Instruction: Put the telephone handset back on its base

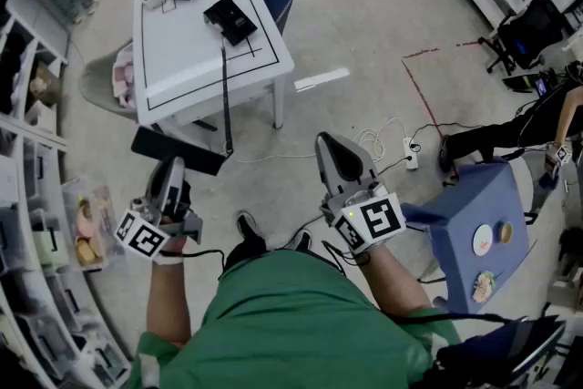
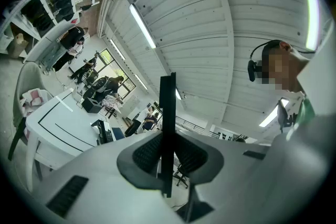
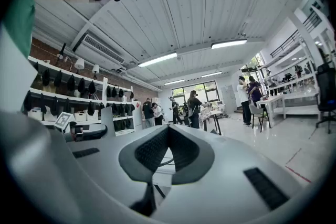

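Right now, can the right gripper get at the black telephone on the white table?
Probably not without a step forward. The right gripper is held near the person's body, jaws together and empty, while the telephone lies on the white table across open floor. Nothing blocks the way.

Handset: black, long and flat. It is off its base and clear of the tabletop, below the near edge and lying roughly level and crosswise. It is clamped between the jaws of the left gripper. The left gripper view shows the handset edge-on as a thin dark bar, with the pads closed on both of its faces.

Base: black and low, resting on the white tabletop close to the right edge. It lies inside the black marked outline and is turned diagonal to the edges.

A thin dark cord runs straight from the base over the near edge to the handset's right end.
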